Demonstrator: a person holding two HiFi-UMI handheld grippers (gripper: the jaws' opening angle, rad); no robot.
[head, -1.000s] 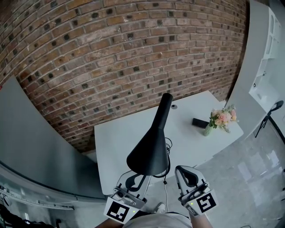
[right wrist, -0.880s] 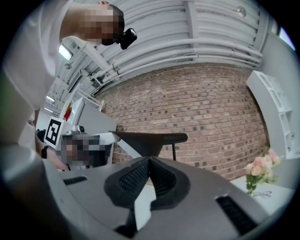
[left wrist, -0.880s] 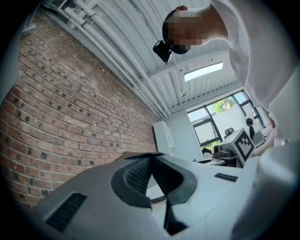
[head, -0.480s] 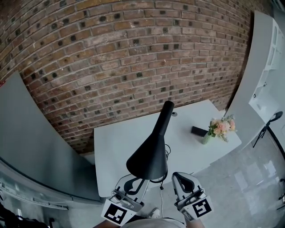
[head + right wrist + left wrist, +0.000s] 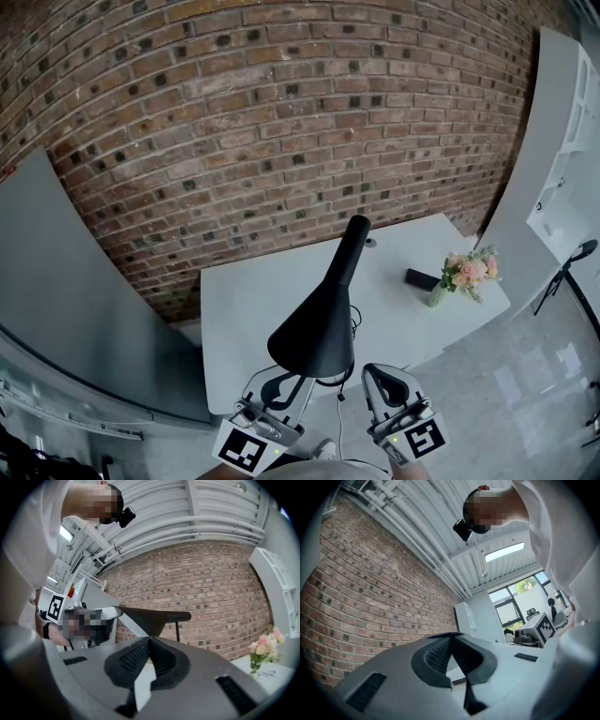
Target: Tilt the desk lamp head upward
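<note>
The lamp's black cone-shaped head (image 5: 314,328) hangs over the front edge of the white desk (image 5: 248,291), about halfway along it. Its open mouth faces down and towards the person, and its narrow neck slopes up and back towards the brick wall. The head hides the lamp's foot.

The left claw (image 5: 286,382) sits just under the head's near rim, and no view settles whether it touches. Its jaws meet at the tips with nothing between them. The right claw (image 5: 389,370) is beside the rim on the other side, with its jaws likewise closed and empty.

Pinched shut like this, neither claw can grasp the rim, so any lift would have to be a nudge from below. A nudge on that smooth, sloping cone could skid off.

If the joint is stiff, the push may shift or rock the whole lamp instead of turning the head, and it stands close to the front edge. The cord (image 5: 352,307) by the stem could also snag. The flowers (image 5: 466,270) near the right edge stand well apart and look safe.
</note>
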